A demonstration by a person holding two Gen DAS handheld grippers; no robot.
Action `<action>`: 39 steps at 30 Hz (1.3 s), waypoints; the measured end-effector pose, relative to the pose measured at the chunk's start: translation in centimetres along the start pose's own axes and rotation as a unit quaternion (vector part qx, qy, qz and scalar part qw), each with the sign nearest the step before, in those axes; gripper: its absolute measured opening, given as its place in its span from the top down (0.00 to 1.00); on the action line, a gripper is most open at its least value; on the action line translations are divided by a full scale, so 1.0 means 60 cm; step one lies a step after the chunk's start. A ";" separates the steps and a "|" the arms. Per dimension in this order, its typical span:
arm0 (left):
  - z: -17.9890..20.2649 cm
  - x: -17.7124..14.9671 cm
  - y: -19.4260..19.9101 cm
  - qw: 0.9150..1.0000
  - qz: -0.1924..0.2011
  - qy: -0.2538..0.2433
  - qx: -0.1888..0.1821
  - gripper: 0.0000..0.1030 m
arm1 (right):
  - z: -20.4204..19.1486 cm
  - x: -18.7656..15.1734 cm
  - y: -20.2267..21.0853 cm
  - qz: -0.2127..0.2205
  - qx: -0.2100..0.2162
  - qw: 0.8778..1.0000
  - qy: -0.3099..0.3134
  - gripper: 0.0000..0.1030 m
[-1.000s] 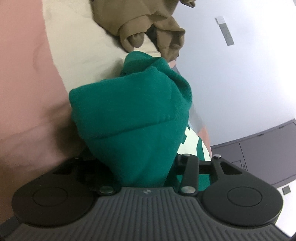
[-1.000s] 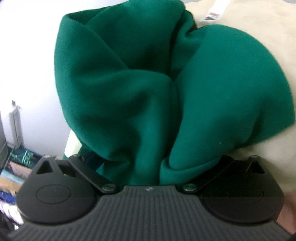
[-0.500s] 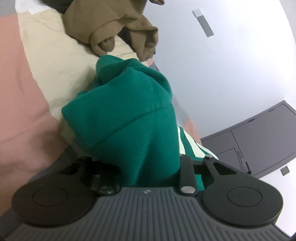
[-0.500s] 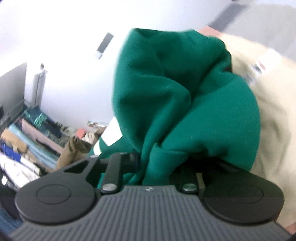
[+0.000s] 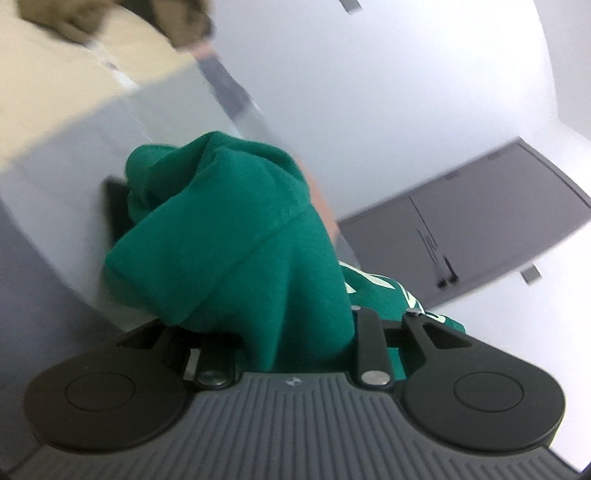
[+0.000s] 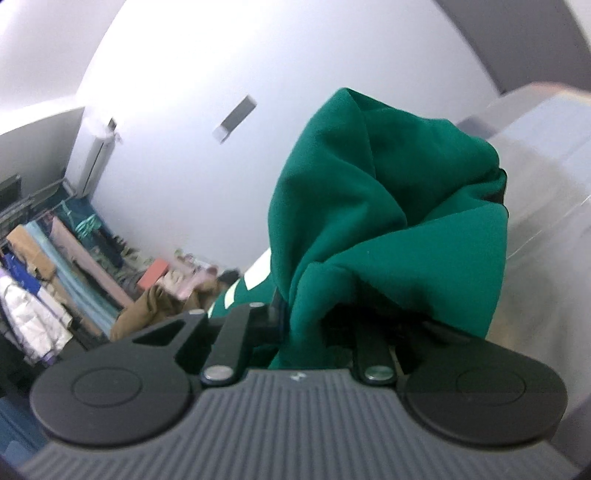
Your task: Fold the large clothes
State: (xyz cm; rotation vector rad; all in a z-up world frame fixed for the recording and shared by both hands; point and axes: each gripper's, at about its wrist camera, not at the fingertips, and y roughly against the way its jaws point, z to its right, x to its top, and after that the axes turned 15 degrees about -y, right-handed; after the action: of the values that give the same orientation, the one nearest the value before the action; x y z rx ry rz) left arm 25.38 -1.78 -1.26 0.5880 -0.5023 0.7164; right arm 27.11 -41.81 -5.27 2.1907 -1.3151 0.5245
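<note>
Folding looks barely begun; left gripper (image 5: 295, 332) and right gripper (image 6: 317, 325) each clamp bunched green garment (image 5: 236, 236) mid-frame, aloft, unflattened.

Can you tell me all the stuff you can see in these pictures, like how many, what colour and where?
green sweatshirt: one, dark green with pale stripes, bunched up and held in both grippers
brown garment: one, brown, blurred, on the beige cover at the top left of the left view
beige cover: one, beige, upper left of the left view
cabinet: one, grey, against the wall on the right of the left view
hanging clothes: several, white, blue, tan and pink, at the far left of the right view
clothes pile: one heap, brown and pink, low beside the hanging clothes
wall: white, behind everything
left gripper: one, black, shut on the sweatshirt
right gripper: one, black, shut on the sweatshirt
</note>
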 end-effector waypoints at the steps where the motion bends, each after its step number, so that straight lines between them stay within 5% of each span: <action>1: 0.020 -0.005 -0.018 1.000 -0.005 -0.003 -0.009 0.71 | 0.003 0.014 0.020 0.011 -0.005 1.000 0.004 0.80; 9: 0.206 -0.046 -0.178 0.995 -0.039 -0.029 -0.085 0.71 | 0.049 0.131 0.178 0.102 -0.043 0.994 0.019 0.80; 16: 0.309 -0.091 -0.299 0.990 -0.068 -0.079 -0.097 0.71 | 0.134 0.174 0.261 0.155 -0.089 0.984 -0.006 0.80; 25: 0.278 -0.173 -0.324 0.979 -0.115 -0.147 -0.085 0.71 | 0.297 0.118 0.335 0.135 -0.131 0.981 -0.047 0.80; 33: 0.210 -0.237 -0.293 0.972 -0.127 -0.185 -0.076 0.69 | 0.340 0.025 0.357 0.132 -0.127 0.981 -0.066 0.79; 39: 0.208 -0.240 -0.282 0.972 -0.134 -0.179 -0.067 0.62 | 0.344 0.016 0.354 0.133 -0.136 0.979 -0.068 0.76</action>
State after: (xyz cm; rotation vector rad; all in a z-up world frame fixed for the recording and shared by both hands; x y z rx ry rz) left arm 25.48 -26.74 -6.33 0.6462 -0.7835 0.3155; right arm 9.83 -63.42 -15.87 1.8654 -1.6616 0.2733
